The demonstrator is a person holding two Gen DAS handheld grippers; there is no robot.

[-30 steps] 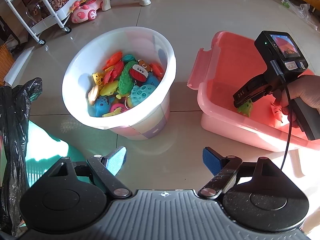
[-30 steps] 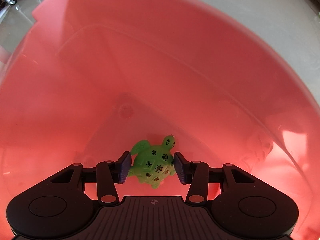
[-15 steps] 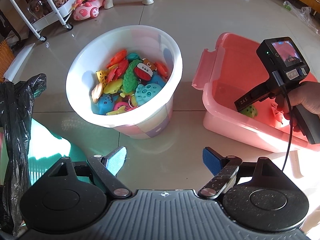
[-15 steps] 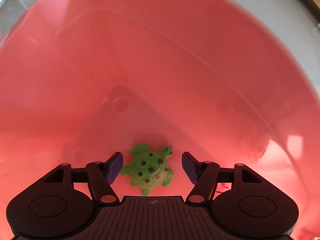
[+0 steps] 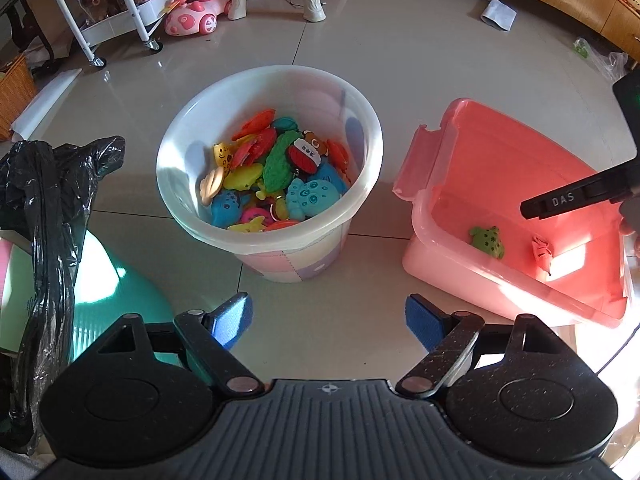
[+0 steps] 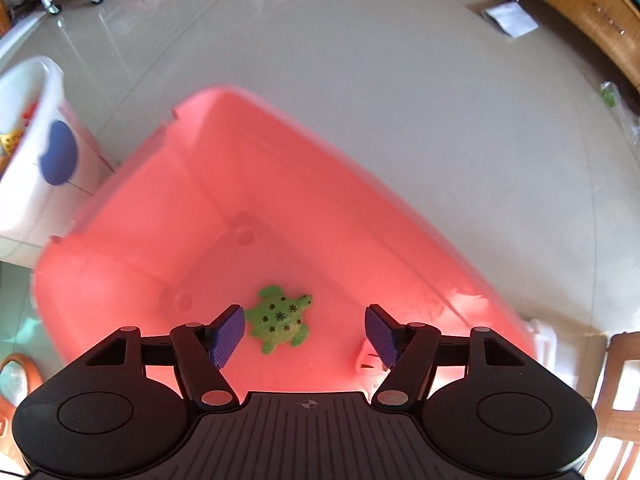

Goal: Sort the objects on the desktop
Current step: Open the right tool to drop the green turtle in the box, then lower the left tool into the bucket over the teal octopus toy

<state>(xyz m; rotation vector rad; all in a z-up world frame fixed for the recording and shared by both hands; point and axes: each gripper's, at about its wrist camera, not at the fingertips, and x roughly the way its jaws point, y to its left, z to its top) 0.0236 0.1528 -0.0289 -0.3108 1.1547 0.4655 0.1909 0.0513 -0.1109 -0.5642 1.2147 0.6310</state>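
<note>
One green turtle (image 6: 280, 320) on bin floor (image 6: 256, 272), below open right tool (image 6: 305, 330).

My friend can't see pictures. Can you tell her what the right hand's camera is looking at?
A green toy turtle lies on the bottom of a pink plastic bin, below the open right hand-held gripper, which holds nothing. A small pink toy lies nearby, and a white bucket stands at the left edge.

The shiny pale tiled floor (image 5: 400, 60) carries it all; a round white plastic bucket (image 5: 360, 208) stands in the middle; a pink see-through plastic box (image 5: 424, 240) sits just beside it; a black plastic bag (image 5: 48, 208), a pink toy car (image 5: 192, 20) and a white wheeled rack (image 5: 136, 20) stand further off.
</note>
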